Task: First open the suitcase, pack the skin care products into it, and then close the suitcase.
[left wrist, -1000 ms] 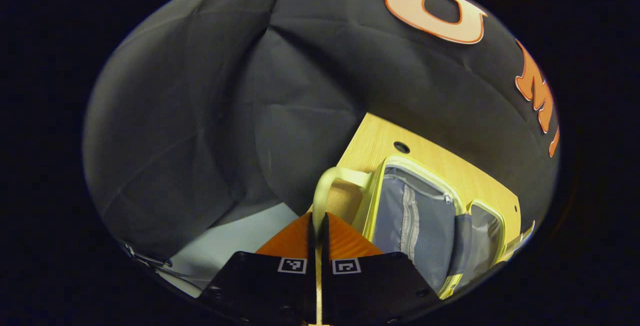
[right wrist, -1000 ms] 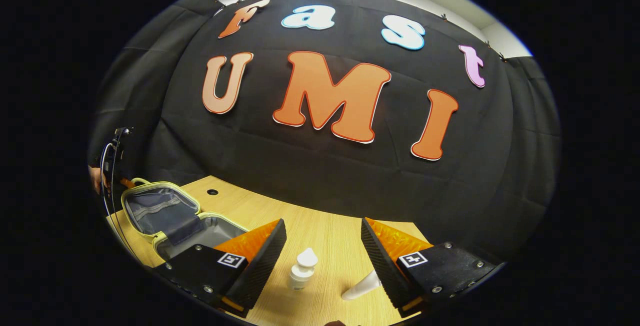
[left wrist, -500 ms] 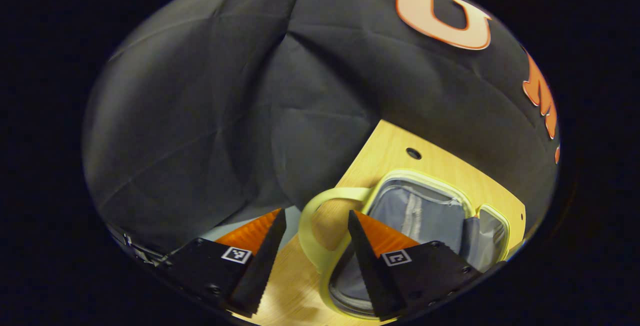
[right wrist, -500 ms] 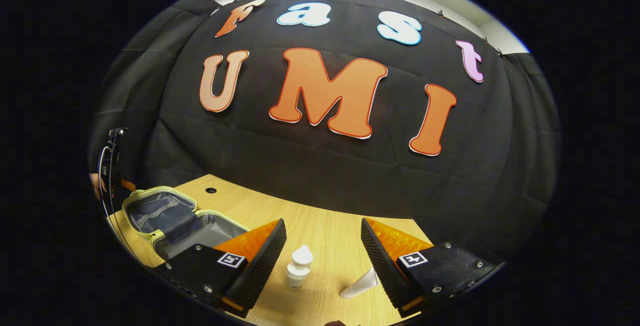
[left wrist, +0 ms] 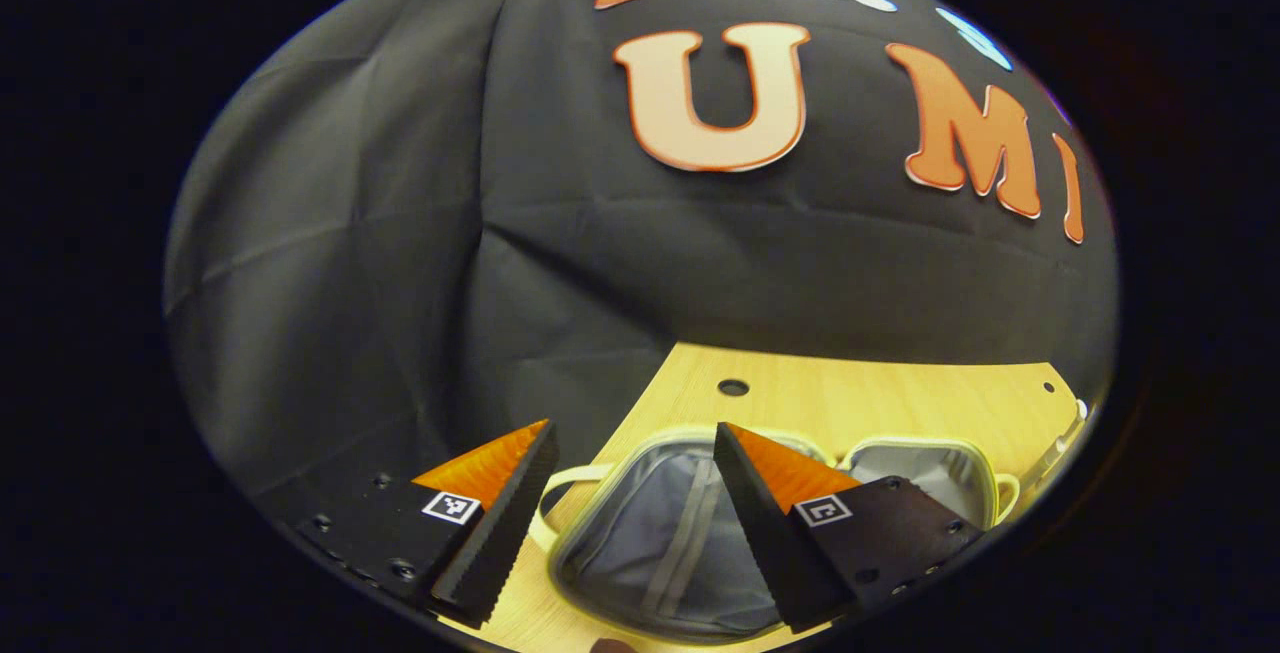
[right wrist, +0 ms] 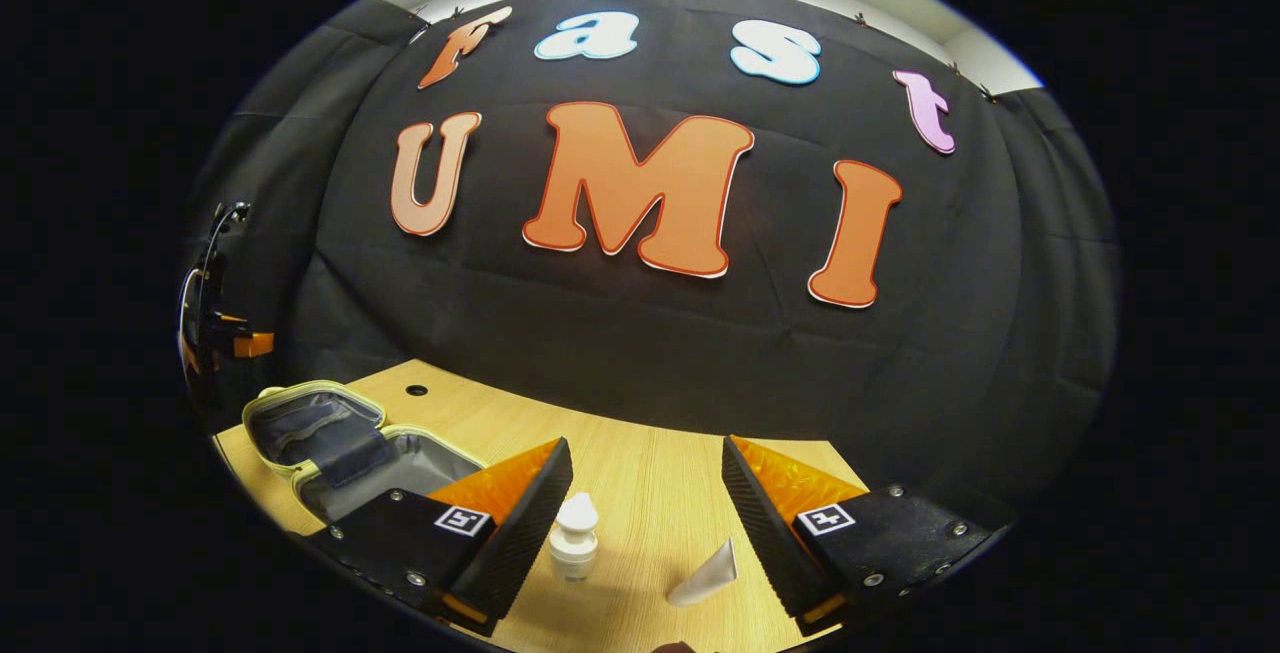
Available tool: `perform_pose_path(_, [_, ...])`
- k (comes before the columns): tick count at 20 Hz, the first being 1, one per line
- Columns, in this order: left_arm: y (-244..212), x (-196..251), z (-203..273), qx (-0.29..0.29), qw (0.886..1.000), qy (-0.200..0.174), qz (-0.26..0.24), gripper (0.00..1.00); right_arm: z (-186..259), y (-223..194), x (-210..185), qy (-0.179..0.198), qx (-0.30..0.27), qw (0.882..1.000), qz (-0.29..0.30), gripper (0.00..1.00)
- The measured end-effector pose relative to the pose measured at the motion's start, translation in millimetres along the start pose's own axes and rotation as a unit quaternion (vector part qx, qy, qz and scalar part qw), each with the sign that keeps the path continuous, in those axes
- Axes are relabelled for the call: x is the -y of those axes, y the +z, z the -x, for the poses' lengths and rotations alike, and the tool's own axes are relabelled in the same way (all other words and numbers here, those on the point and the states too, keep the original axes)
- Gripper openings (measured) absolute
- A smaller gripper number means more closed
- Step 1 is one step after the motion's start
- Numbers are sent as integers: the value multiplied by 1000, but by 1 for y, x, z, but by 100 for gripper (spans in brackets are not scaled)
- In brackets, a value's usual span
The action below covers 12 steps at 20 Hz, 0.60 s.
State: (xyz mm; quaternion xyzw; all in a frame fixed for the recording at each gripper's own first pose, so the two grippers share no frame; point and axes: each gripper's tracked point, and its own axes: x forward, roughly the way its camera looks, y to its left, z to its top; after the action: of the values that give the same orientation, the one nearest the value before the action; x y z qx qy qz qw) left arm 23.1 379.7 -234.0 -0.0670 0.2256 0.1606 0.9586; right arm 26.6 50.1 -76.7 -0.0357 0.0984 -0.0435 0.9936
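The pale yellow suitcase lies open on the wooden table, its grey lining showing in both halves. My left gripper hangs open above it, nothing between its fingers; the suitcase handle lies below the left finger. In the right gripper view the open suitcase sits at the table's left end. A small white pump bottle stands and a white tube lies on the table, both between and beyond the fingers of my open right gripper. The left gripper shows at far left above the suitcase.
A round cable hole sits in the table behind the suitcase. Black cloth walls close off the back and the left side. Bare wood stretches between the suitcase and the two products.
My left gripper opened and let go of the suitcase handle, then rose and turned toward the back wall. The lid now lies flat. The right gripper barely shifted.
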Motion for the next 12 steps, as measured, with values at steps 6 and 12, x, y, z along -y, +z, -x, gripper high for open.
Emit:
perform_pose_path(6, [58, 78, 42, 97, 995, -24, -32, 98, 3, 0, 21, 1, 22, 1000, 4, 96])
perform_pose_path(12, [74, 170, 83, 150, 984, -71, -70, 96, 6, -13, 44, -2, 16, 1000, -6, 96])
